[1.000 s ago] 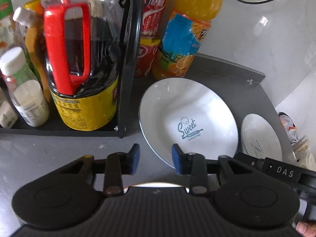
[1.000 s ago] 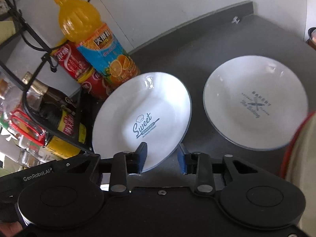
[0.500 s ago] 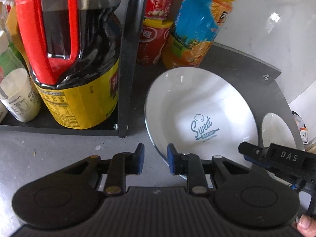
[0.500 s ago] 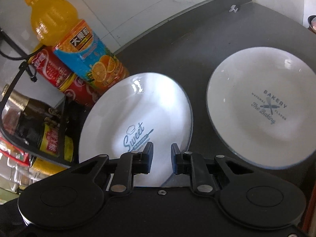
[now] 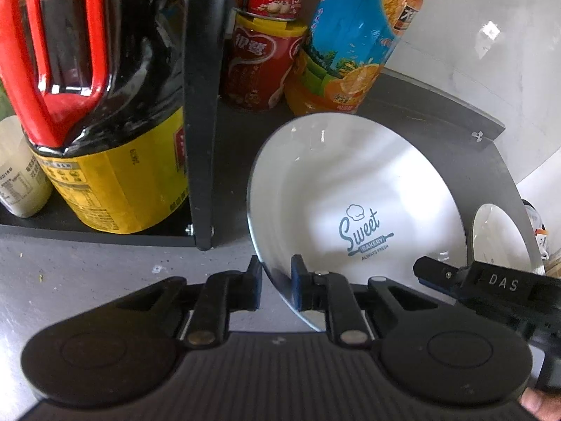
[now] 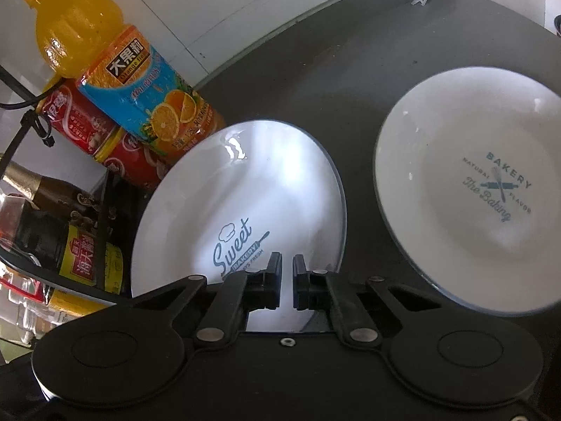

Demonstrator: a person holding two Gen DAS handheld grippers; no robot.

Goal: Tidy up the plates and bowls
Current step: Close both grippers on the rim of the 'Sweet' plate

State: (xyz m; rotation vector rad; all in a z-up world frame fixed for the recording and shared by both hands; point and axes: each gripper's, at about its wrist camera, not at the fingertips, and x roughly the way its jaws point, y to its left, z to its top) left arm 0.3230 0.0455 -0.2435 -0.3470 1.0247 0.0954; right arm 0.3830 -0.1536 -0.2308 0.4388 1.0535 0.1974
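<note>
A white plate printed "Sweet" (image 5: 350, 182) lies on the dark counter just right of the rack. My left gripper (image 5: 277, 280) is shut on its near-left rim, one finger outside the edge and one over the inside. In the right wrist view the same Sweet plate (image 6: 245, 182) fills the middle, and my right gripper (image 6: 287, 280) hovers over its near edge, fingers nearly together with nothing between them. A second white plate printed "Bakery" (image 6: 473, 182) lies flat to the right, apart from the first. Only a sliver of this Bakery plate (image 5: 498, 238) shows in the left wrist view.
A black rack post (image 5: 200, 105) stands close left of the plate, with a big soy sauce jug (image 5: 105, 105) on the shelf. Red cans (image 5: 263, 63) and an orange juice bottle (image 5: 347, 35) crowd the plate's far side. Dark counter (image 6: 333, 70) runs back to a white wall.
Both grippers moved forward onto the Sweet plate and closed. The left one now has the plate's rim between its fingers. The right one narrowed from open to nearly together.
</note>
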